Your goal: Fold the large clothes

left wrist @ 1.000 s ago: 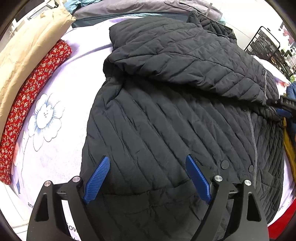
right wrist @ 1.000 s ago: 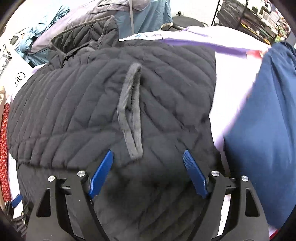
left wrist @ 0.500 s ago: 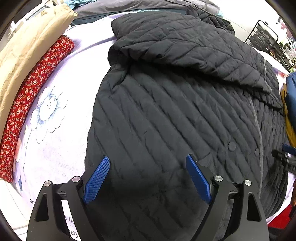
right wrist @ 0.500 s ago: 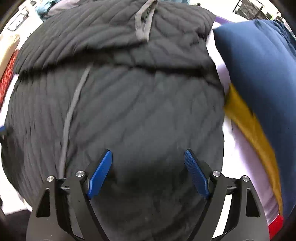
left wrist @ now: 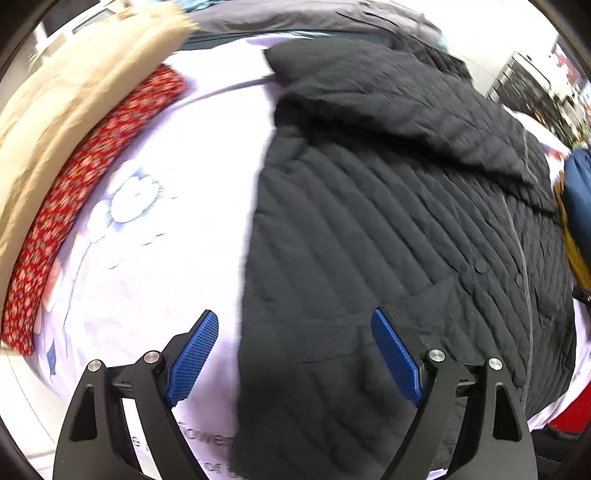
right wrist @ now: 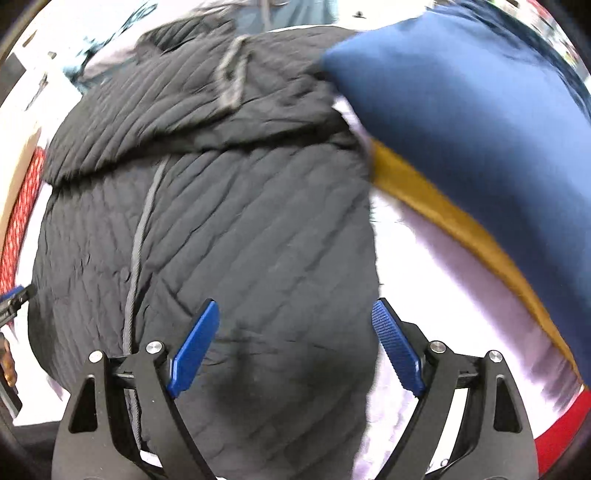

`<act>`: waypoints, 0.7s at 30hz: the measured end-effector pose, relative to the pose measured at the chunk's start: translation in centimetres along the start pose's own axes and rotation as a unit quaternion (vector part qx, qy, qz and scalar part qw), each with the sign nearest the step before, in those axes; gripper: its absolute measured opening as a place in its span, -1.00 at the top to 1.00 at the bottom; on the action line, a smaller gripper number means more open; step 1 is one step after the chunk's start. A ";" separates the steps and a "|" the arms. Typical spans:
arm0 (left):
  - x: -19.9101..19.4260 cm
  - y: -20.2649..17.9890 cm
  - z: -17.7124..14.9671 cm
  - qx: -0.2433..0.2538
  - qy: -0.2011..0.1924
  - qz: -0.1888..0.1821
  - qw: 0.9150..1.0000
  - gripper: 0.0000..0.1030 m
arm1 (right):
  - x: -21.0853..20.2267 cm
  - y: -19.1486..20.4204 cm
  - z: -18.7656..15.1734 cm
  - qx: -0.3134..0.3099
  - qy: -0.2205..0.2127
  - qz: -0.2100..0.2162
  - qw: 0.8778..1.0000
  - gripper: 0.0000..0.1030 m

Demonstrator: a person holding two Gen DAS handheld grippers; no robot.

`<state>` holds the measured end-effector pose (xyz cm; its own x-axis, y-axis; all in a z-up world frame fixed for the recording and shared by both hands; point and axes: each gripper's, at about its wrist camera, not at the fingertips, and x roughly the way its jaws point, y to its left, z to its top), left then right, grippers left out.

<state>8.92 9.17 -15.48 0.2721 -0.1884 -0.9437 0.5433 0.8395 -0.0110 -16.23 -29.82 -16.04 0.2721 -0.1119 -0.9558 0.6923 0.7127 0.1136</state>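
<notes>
A black quilted jacket (left wrist: 388, 229) lies spread on a pale lilac sheet (left wrist: 159, 258), its top part folded down over the body. It also shows in the right wrist view (right wrist: 236, 236), with a grey trim strip running down it. My left gripper (left wrist: 295, 354) is open and empty, hovering over the jacket's left hem edge. My right gripper (right wrist: 295, 347) is open and empty over the jacket's lower right edge. The left gripper's tip (right wrist: 14, 295) peeks in at the far left of the right wrist view.
A red floral cloth (left wrist: 92, 177) and a beige cloth (left wrist: 66, 96) lie along the left side. A blue garment (right wrist: 472, 122) over a mustard one (right wrist: 443, 214) lies to the right of the jacket. More clothes are piled at the back (left wrist: 295, 18).
Both grippers have drawn back toward the jacket's hem. The left one shifted left to the jacket's left edge, the right one shifted right to its right edge. Both stayed open.
</notes>
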 end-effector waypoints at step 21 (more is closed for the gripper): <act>3.2 4.5 -3.9 -0.039 0.101 -0.161 0.981 0.19 | 3.4 -5.5 -7.0 0.088 0.087 0.115 0.986 -0.41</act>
<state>9.17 14.37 -19.89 -0.0710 -0.3522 -0.9332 0.5108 0.7908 -0.3373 -23.77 -29.25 -21.77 0.3281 0.1703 -0.9292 0.7346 0.5724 0.3643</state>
